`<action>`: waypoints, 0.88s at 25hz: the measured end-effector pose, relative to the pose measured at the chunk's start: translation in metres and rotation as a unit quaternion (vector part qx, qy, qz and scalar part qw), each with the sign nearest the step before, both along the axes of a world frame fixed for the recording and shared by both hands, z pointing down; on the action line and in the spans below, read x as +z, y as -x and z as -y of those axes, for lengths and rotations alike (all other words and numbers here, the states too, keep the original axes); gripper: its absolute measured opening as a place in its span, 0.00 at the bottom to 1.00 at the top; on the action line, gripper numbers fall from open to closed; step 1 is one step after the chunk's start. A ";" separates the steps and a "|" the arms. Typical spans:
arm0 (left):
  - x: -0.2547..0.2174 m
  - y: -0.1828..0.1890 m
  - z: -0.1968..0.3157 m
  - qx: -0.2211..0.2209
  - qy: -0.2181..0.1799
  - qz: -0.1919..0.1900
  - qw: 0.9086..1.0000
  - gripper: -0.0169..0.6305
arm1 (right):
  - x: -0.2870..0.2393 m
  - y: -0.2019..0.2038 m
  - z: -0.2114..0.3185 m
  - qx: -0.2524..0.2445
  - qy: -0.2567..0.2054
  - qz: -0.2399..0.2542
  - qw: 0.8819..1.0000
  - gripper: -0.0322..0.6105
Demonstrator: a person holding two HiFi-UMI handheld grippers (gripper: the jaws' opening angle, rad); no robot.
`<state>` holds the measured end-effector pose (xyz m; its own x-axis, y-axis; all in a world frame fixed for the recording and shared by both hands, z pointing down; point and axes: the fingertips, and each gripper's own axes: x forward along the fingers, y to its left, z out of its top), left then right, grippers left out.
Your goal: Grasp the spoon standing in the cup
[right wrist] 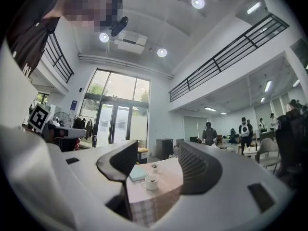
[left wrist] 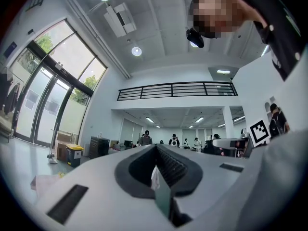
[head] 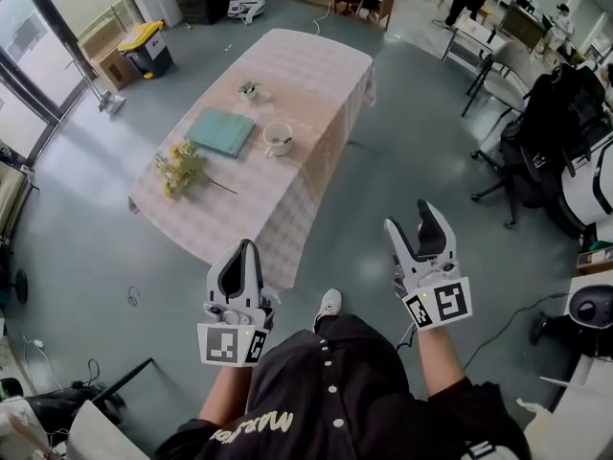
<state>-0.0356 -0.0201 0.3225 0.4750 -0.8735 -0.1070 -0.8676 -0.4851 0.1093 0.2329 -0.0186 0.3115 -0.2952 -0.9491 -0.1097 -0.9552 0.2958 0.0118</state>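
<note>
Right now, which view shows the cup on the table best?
The head view: it looks down on the cup, beside the teal book on the table. The right gripper view shows the cup small and side-on, far off between parted jaws. The left gripper view's closed jaws leave only a sliver; no cup can be made out.

A grey floor (head: 402, 161) is occupied by a table (head: 316, 75) draped in checked cloth. Tall glazed doors (right wrist: 115, 117) are set in a white wall (right wrist: 159, 114); round lights (right wrist: 161, 52) are mounted overhead.
</note>
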 end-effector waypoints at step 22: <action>0.027 0.001 0.103 -0.074 0.024 0.002 0.997 0.04 | 0.034 0.001 0.139 -0.072 0.027 -0.003 0.997 0.44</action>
